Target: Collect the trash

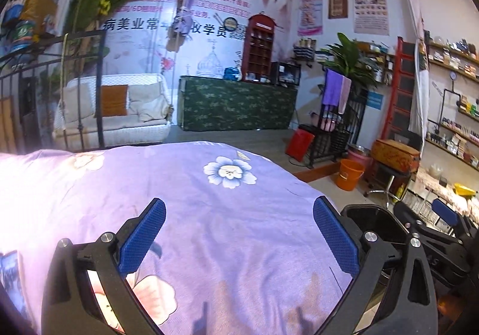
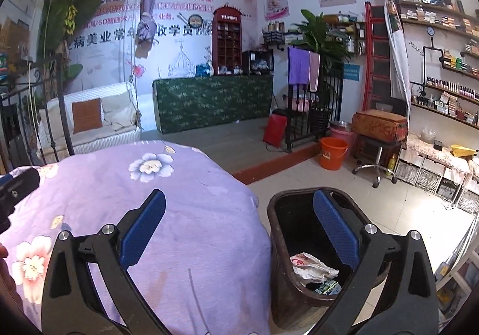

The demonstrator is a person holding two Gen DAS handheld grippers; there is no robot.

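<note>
Trash lies at the bottom of a dark bin that stands on the floor just beside the table edge: a crumpled white wrapper with a red mark, and below it a smaller green printed packet. The wrapper's long axis runs from the bin's left wall down toward the right, with the green packet touching its lower right end. The bin is upright, its mouth facing up.

The right gripper hangs over the border between table and bin, its 2 blue fingers spread wide apart and holding nothing; the left finger sits over the purple flowered tablecloth, the right one over the bin's opening. The left gripper is over the tablecloth, its 2 fingers also wide apart and empty. In the left wrist view the bin's rim shows just past the table edge on the right, with part of the right gripper beside it. In the right wrist view a black piece of the left gripper shows at the left edge, above the cloth.

On the cloth between both pairs of fingers only printed flowers and faint stains show. An orange bucket stands on the floor well apart from the bin, near a stool.
</note>
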